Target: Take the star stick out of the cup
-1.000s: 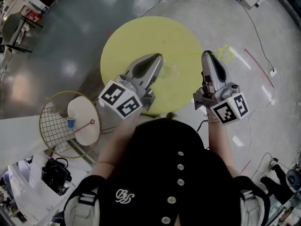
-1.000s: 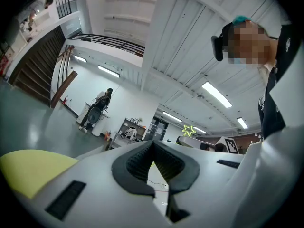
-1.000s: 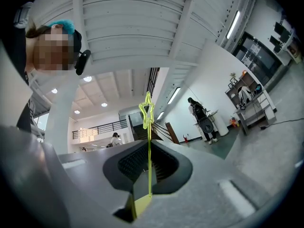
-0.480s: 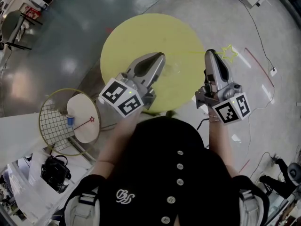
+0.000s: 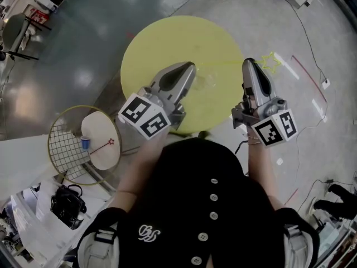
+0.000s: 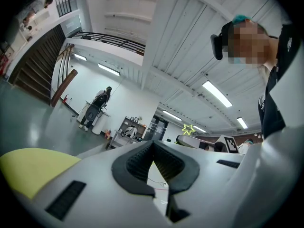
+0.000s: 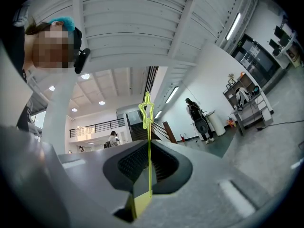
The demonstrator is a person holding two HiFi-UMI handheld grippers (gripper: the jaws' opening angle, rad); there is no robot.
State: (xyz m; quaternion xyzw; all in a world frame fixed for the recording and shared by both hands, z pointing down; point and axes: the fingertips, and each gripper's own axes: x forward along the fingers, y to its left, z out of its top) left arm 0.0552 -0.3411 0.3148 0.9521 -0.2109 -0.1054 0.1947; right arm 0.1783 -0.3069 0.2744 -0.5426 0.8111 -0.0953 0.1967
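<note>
Right gripper view: 1 star stick (image 7: 148, 141) between jaws

The star stick (image 5: 268, 62) sits seemingly right of the table (image 5: 162, 43).

It was a large open hall, lab-like. In the left gripper view a staircase (image 6: 35, 68) and railed mezzanine (image 6: 111, 39) stood upper left. Cables (image 5: 308, 41) crossed the polished floor (image 5: 83, 54).

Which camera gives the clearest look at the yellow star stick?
The right gripper view: the yellow star stick runs up the middle, clamped between the jaws of the right gripper. The head view shows only a faint star outline past that gripper's tip; the left gripper view, just a small distant star.
</note>
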